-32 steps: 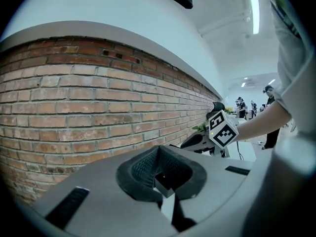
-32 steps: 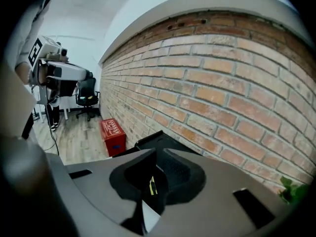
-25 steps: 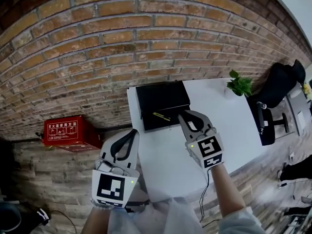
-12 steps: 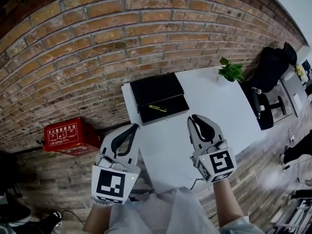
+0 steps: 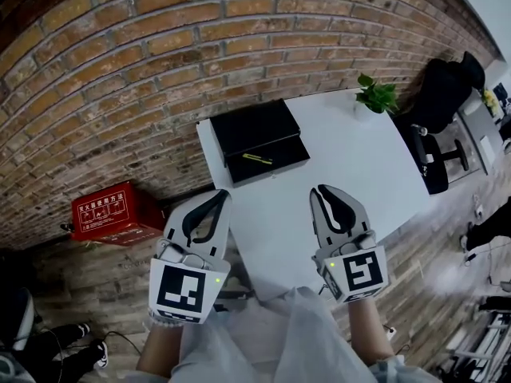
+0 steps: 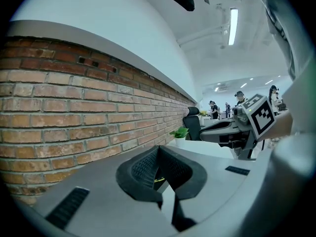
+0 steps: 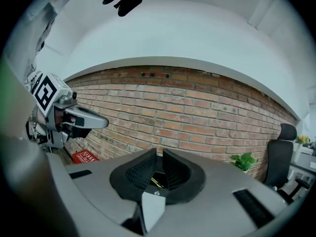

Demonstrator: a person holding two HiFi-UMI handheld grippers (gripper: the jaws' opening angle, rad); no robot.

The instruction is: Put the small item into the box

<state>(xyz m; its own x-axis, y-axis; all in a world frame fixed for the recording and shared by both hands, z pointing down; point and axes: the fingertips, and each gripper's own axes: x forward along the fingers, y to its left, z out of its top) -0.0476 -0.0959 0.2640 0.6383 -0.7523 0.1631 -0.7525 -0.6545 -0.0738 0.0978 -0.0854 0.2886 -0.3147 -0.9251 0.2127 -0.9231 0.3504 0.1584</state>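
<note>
A black box (image 5: 254, 136) lies open at the far left of the white table (image 5: 359, 166), against the brick wall. A small yellow item (image 5: 257, 159) rests in the box's front half. It also shows as a yellow sliver past the jaws in the left gripper view (image 6: 159, 180) and the right gripper view (image 7: 154, 182). My left gripper (image 5: 222, 195) hovers at the table's near left corner, shut and holding nothing. My right gripper (image 5: 321, 191) hangs over the table's near part, well short of the box, shut and holding nothing.
A potted plant (image 5: 374, 96) stands at the table's far right corner. Beyond it is an office chair (image 5: 441, 110) draped in black. A red case (image 5: 112, 212) sits on the floor left of the table. The brick wall (image 5: 160, 54) runs behind the box.
My right gripper has drawn back from beside the box toward the table's near edge. The left gripper has hardly moved. The yellow item stays in the box.
</note>
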